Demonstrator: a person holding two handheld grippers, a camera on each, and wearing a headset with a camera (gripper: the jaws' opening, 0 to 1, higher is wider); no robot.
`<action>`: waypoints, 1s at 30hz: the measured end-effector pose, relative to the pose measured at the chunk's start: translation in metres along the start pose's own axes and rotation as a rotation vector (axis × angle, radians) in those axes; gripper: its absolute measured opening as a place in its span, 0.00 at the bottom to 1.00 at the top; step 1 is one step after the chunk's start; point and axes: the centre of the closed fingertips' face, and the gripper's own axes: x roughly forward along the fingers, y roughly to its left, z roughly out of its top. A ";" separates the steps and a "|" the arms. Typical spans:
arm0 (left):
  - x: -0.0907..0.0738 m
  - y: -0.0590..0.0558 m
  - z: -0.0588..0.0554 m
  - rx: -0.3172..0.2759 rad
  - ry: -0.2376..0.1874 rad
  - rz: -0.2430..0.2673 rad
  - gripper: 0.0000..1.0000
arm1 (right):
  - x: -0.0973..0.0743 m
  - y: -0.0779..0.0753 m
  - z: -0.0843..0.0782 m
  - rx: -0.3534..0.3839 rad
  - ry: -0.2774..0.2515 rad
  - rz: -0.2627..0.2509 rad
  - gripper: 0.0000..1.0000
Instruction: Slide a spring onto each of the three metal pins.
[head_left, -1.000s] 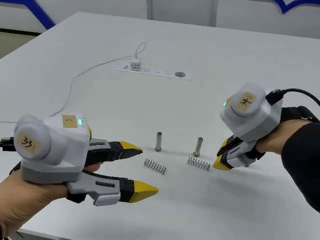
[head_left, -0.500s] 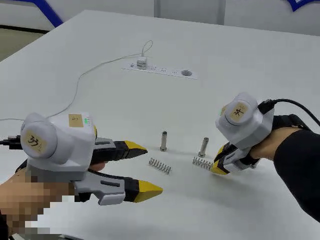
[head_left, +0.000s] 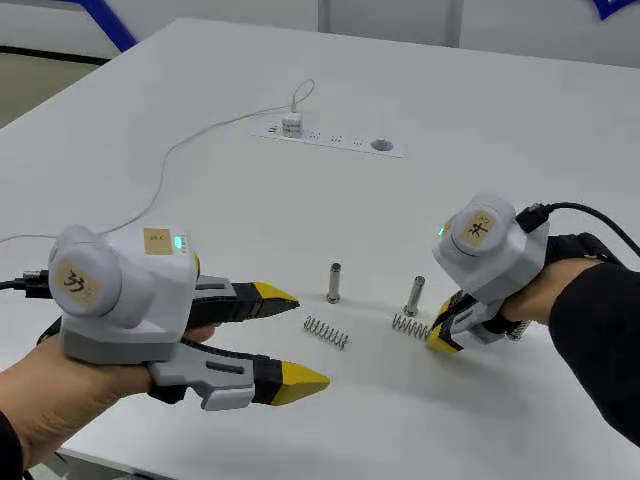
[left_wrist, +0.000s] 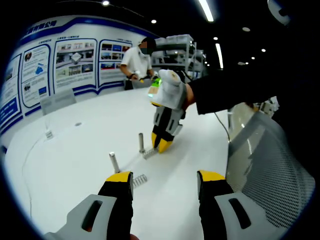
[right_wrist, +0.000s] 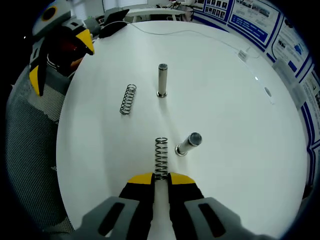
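Bright glossy metal on the pin (right_wrist: 162, 80), bare metal wire on the spring (right_wrist: 160, 155). The bench (head_left: 400, 220): white, smooth, matt. Shell of left tool (head_left: 310, 338): matt grey plastic.

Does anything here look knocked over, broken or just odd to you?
Nothing stands out. The left pin and the right pin both stand upright on the table. The loose spring lies flat in front of them. The right gripper pinches one end of the held spring. The left gripper is open.

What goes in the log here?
right tool: shut on coiled metal spring | left tool: open | two silver metal pins: bare | second coiled spring: loose
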 end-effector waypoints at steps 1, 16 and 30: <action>0.000 0.000 -0.001 0.002 0.003 -0.003 0.53 | -0.001 0.001 0.000 0.001 -0.001 -0.001 0.12; 0.018 -0.006 0.000 0.069 0.047 -0.086 0.50 | -0.033 0.026 0.011 -0.023 -0.025 0.006 0.11; 0.030 -0.013 -0.004 0.120 0.062 -0.148 0.44 | -0.066 0.076 0.041 -0.079 -0.077 0.070 0.11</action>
